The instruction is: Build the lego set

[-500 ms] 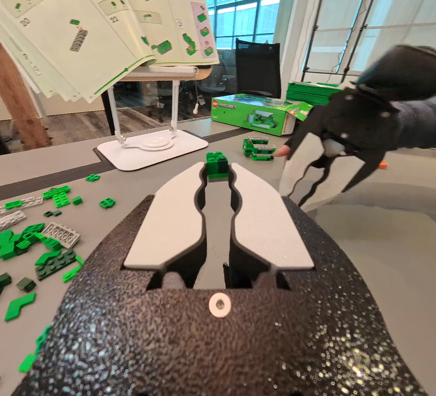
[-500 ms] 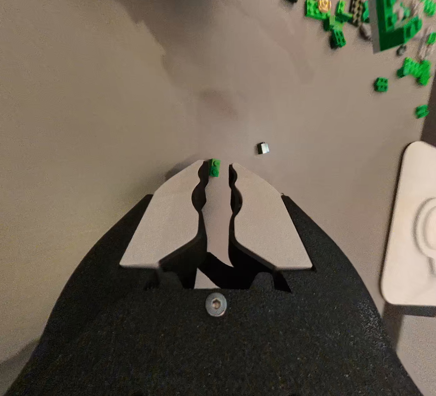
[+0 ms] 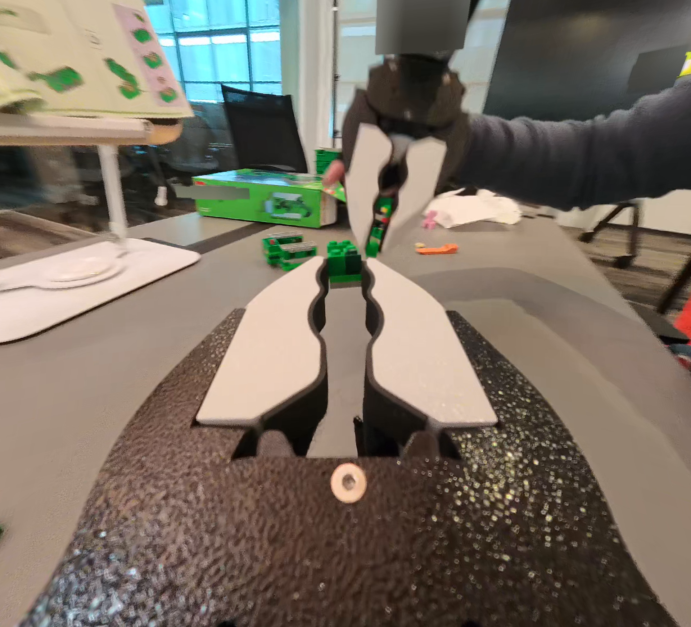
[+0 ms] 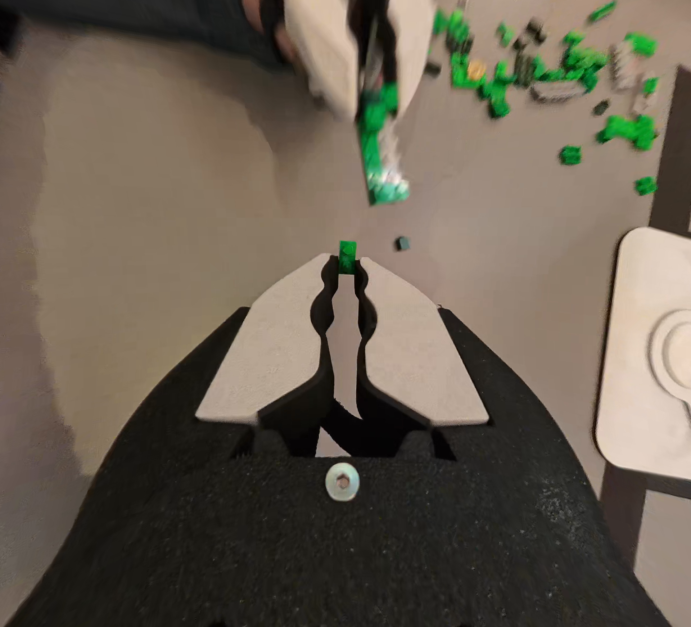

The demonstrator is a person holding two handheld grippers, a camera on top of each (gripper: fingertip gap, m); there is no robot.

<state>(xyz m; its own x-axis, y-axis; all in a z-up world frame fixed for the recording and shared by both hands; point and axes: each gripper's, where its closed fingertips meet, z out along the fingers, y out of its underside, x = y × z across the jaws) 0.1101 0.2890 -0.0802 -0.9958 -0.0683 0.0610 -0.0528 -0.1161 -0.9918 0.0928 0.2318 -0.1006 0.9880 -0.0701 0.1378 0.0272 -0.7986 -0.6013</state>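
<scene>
Left gripper (image 3: 344, 267) fingers tight on green brick stack (image 3: 344, 263), right gripper (image 4: 346, 265) fingers on small green plate (image 4: 347, 257), printed green box (image 3: 261, 201) toward the grey worktop (image 3: 523, 310) far edge.

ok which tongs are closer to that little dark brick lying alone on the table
right: the right tongs sit just beside the dark brick; the left tongs are farther back, beyond it

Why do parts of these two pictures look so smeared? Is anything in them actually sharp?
In the left wrist view, the instruction booklet and green box are smeared, while the left gripper and its green brick stack are fairly crisp. In the right wrist view, the loose bricks and the other gripper streak badly; the right gripper and its small green piece stay sharp.
</scene>
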